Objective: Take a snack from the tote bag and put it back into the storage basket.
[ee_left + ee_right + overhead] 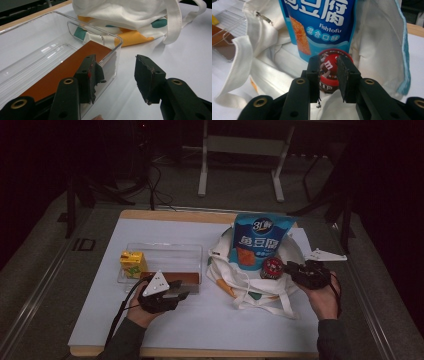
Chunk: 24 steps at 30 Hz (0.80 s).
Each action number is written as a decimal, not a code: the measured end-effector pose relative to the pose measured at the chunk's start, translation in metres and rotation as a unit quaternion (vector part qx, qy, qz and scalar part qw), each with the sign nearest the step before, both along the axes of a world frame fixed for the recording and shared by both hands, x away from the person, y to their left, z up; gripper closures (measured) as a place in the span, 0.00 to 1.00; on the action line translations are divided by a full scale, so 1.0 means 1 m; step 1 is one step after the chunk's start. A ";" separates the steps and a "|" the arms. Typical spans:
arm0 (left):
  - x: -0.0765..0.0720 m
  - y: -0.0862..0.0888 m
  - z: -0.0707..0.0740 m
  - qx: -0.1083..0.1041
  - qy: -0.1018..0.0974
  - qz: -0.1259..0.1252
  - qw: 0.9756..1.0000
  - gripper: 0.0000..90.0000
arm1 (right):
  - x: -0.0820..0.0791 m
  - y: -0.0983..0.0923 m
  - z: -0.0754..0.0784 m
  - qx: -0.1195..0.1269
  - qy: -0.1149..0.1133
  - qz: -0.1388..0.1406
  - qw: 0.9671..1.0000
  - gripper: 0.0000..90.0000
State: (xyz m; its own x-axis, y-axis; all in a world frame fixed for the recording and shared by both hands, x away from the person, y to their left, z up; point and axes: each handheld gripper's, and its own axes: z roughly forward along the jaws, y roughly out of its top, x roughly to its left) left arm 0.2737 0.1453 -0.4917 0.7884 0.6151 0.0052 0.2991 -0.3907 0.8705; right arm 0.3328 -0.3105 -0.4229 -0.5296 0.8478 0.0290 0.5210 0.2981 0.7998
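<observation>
Two items are sitting in the white cloth tote bag (250, 285): the right gripper (329, 75) is grasping the red round candy tub (332, 67) before the blue snack pouch (260, 240); the left gripper (116, 75), released, is hovering at the clear plastic tray (37, 45), where two items are waiting.

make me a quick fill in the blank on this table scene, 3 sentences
1. The right gripper is shut on a red candy ____.
2. The blue snack pouch stands in the white ____.
3. The clear tray holds a brown bar and a ____ drink carton.

Missing words: tub; tote bag; yellow
</observation>
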 end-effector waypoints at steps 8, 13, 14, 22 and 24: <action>-0.002 -0.003 -0.008 0.012 0.001 -0.006 1.000 0.57 | 0.016 -0.002 0.002 0.005 0.010 -0.007 1.000 0.75; 0.000 -0.005 -0.017 0.008 0.005 -0.017 1.000 0.57 | 0.025 -0.004 0.007 0.015 0.015 -0.009 1.000 0.72; 0.000 -0.005 -0.018 0.014 0.004 -0.018 1.000 0.57 | 0.026 -0.005 0.008 0.015 0.015 -0.009 1.000 0.71; 0.003 -0.009 -0.029 0.016 0.013 -0.027 0.999 0.56 | 0.037 -0.006 0.013 0.029 0.022 -0.013 0.999 0.66; 0.004 -0.009 -0.032 0.013 0.020 -0.031 0.999 0.56 | 0.040 -0.006 0.013 0.037 0.022 -0.012 0.999 0.66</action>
